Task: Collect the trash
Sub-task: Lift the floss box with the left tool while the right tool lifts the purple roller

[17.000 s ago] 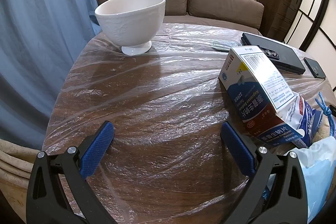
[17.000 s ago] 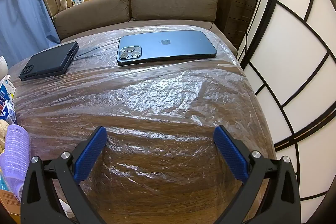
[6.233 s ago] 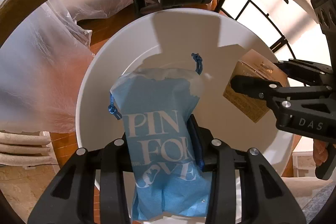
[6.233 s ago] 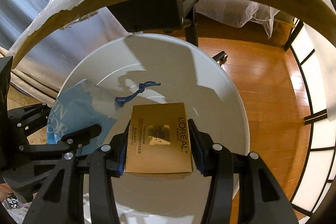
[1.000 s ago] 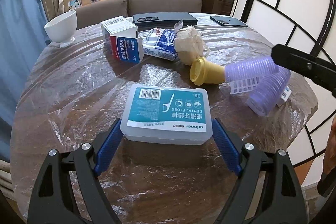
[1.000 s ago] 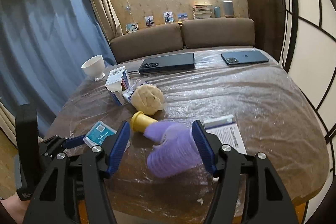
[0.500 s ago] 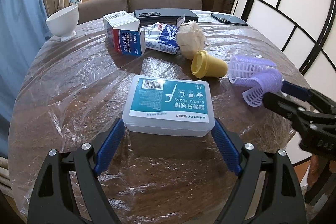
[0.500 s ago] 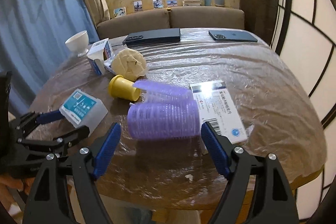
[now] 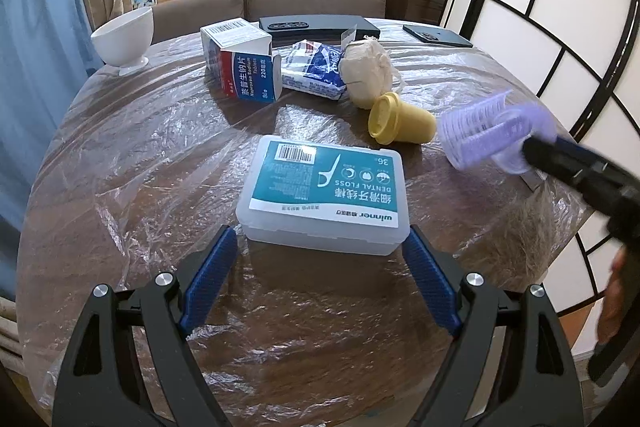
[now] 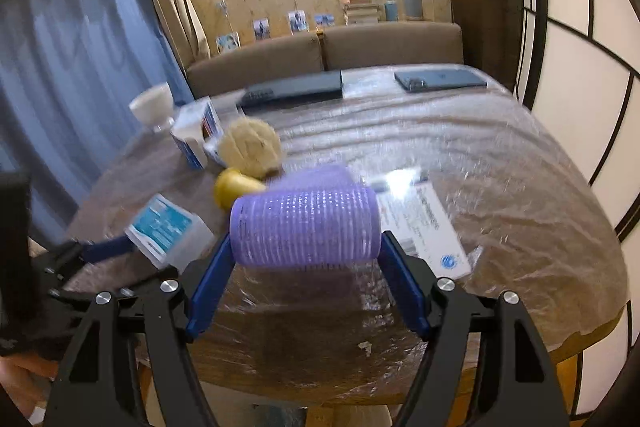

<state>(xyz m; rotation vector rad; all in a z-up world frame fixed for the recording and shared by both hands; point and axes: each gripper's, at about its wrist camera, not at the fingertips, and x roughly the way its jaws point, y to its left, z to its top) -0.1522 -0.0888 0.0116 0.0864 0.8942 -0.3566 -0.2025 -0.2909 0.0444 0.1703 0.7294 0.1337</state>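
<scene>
Between my right fingers (image 10: 306,269) sits the purple hair roller (image 10: 306,227), lying crosswise; the jaws have just been closing on it, pads at both its ends, though blur hides whether they press yet. Left fingers (image 9: 318,281) spread wide, straddling the near end of the dental floss box (image 9: 326,193), not pinching it. Farther out on the plastic-covered worktop (image 9: 132,163): yellow cup (image 9: 400,119), cloth wad (image 9: 368,73), blue pouch (image 9: 314,69), open medicine carton (image 9: 240,61); white bowl (image 9: 124,35) far left. Step, I'd say: double pickup. Next: squeeze both firm, lift clear, carry to the bin.
</scene>
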